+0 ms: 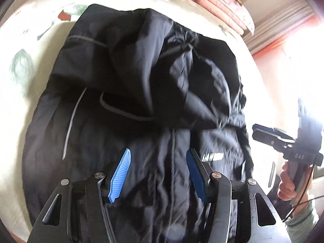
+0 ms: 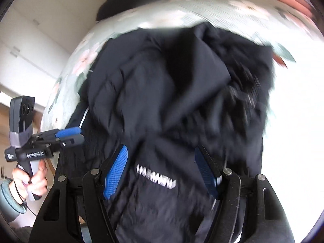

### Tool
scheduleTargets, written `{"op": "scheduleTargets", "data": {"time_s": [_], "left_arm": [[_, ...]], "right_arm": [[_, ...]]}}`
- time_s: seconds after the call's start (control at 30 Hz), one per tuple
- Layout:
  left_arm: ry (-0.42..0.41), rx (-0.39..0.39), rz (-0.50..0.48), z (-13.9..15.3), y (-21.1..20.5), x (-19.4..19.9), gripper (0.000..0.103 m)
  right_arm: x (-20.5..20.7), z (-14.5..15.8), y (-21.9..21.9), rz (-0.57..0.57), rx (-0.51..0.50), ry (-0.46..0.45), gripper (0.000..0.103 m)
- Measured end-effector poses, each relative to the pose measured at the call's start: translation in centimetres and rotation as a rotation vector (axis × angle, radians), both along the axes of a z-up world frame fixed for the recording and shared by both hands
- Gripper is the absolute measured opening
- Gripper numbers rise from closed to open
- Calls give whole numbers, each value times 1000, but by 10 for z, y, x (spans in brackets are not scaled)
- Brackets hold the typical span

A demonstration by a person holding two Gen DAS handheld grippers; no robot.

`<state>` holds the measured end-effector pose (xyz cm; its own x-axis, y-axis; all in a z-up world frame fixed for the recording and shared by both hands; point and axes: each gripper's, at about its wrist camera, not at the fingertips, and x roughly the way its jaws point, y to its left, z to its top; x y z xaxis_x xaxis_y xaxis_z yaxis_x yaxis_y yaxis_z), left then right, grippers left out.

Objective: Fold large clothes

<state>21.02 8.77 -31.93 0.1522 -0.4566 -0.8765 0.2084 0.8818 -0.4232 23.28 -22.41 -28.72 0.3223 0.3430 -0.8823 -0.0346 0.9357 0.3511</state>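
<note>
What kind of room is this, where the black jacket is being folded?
Most likely a bedroom in a home. The black jacket lies on a bed with a floral bedsheet, folded pink quilts are stacked at its far end, and a curtain hangs beside a bright window.

A black jacket [image 1: 131, 101] is trimmed with thin grey piping and marked with white lettering [image 2: 155, 179]. The bedcover [image 1: 26, 64] is patterned with pink and green flowers on cream. Folded pink bedding [image 1: 220, 6] is seen at one o'clock. Blue pads [image 1: 119, 177] are fitted to black grippers.
</note>
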Motion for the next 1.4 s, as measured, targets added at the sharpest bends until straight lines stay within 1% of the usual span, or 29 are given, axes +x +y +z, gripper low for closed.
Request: {"op": "scheduleTargets", "data": {"time_s": [0.1,0.17,0.27,0.37,0.43,0.53,0.6,0.7,0.73,0.77,0.8,0.83,0.87,0.97,1.13,1.23,1.27,1.33,1.4], "left_arm": [[-14,6,-21,8,20,-14,59],[-33,8,-29,17,36,-25,59],[-58,35,-35,28,64,-44,59],[-58,67,-25,31,92,-60,59],[-45,96,-10,30,116,-74,59],[-21,145,13,26,144,-89,59],[15,177,32,18,164,-99,59],[85,208,55,1,189,-111,59],[114,202,64,-6,198,-115,59],[150,172,67,-12,205,-119,59],[180,121,67,-18,212,-122,59],[218,51,72,-24,219,-125,59],[247,22,83,-29,224,-127,59],[276,14,109,-36,235,-132,59],[310,-20,98,-46,241,-142,59],[346,-38,87,-59,239,-149,59],[354,-39,86,-64,238,-151,59],[353,-10,86,-72,236,-154,59],[363,-10,94,-78,234,-156,59]], "right_arm": [[-32,-3,5,-60,4,18,72],[-52,-5,10,-89,-20,32,72],[-80,-6,17,-122,-64,52,72],[-110,-7,15,-159,-88,73,72],[-123,-18,22,-186,-118,92,72],[-156,-24,15,-238,-164,128,72],[-175,-28,7,-279,-199,150,72],[-204,-38,-15,-350,-214,196,72],[-212,-43,-21,-369,-216,211,72],[-222,-49,-28,-392,-210,228,72],[-230,-55,-35,-409,-196,244,72],[-238,-62,-39,-422,-184,256,72],[-245,-68,-42,-430,-178,266,72],[-262,-85,-49,-454,-153,290,72],[-280,-101,-57,-499,-88,303,72],[-286,-107,-58,-494,-61,303,72],[-288,-110,-54,-489,-57,304,72],[-289,-113,-50,-477,-54,308,72],[-291,-117,-49,-469,-44,308,72]]}}
